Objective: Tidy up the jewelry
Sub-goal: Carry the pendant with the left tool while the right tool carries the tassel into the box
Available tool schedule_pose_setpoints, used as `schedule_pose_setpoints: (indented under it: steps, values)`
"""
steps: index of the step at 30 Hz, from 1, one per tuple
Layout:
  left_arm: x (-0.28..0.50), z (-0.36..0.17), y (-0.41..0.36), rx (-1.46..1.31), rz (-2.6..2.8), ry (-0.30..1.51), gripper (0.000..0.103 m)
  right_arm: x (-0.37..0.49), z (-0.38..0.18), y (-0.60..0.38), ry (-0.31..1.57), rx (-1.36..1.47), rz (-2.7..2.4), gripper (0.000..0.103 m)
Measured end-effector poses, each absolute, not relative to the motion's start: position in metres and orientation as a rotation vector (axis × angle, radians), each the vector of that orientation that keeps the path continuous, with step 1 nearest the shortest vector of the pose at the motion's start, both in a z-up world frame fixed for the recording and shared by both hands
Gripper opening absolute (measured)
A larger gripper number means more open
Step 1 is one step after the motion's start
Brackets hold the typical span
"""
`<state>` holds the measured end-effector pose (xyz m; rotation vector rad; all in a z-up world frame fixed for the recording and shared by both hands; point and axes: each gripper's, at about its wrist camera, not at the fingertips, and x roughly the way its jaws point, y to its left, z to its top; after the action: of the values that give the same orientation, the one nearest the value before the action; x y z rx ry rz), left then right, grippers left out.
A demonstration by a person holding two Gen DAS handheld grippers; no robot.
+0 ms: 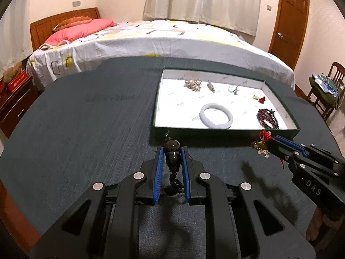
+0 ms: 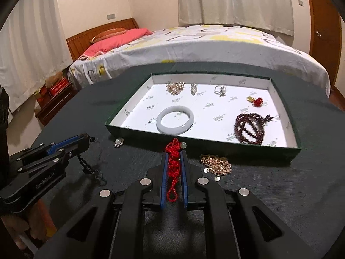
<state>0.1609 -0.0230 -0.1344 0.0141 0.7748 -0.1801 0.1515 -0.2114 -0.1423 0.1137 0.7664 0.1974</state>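
Observation:
My left gripper (image 1: pixel 171 151) is shut on a black gourd pendant (image 1: pixel 172 157) with a dark cord, just in front of the green tray's near wall (image 1: pixel 194 134). My right gripper (image 2: pixel 173 153) is shut on a red knotted cord charm (image 2: pixel 173 161), near the tray's front edge (image 2: pixel 194 139). The right gripper also shows in the left wrist view (image 1: pixel 270 143). The left gripper shows in the right wrist view (image 2: pixel 86 139). Inside the white-lined tray lie a pale jade bangle (image 2: pixel 175 119), a dark red bead bracelet (image 2: pixel 250 128), a small red charm (image 2: pixel 256 101), a ring (image 2: pixel 220 90) and gold pieces (image 2: pixel 175 87).
On the dark table (image 2: pixel 269 183) lie a gold chain heap (image 2: pixel 216 164) right of my right gripper and a small pearl piece (image 2: pixel 118 142) by the tray's left corner. A bed (image 2: pixel 194 47) stands behind the table, a chair (image 1: pixel 327 90) at the right.

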Motion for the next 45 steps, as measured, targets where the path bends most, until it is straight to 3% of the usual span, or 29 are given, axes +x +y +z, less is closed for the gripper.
schedule_pose_setpoints:
  steps: [15,29,45]
  values:
    - [0.177,-0.080,-0.055,0.025,-0.274,0.647,0.017,0.162,-0.090,-0.236,0.622,0.115,0.160,0.011]
    - [0.256,-0.048,-0.093,0.057,-0.319,0.528,0.017,0.226,-0.058,-0.248,0.501,0.089,0.127,0.011]
    - [0.343,-0.153,-0.096,0.110,-0.250,0.757,0.017,0.300,-0.164,-0.255,0.758,0.097,0.089,0.011]
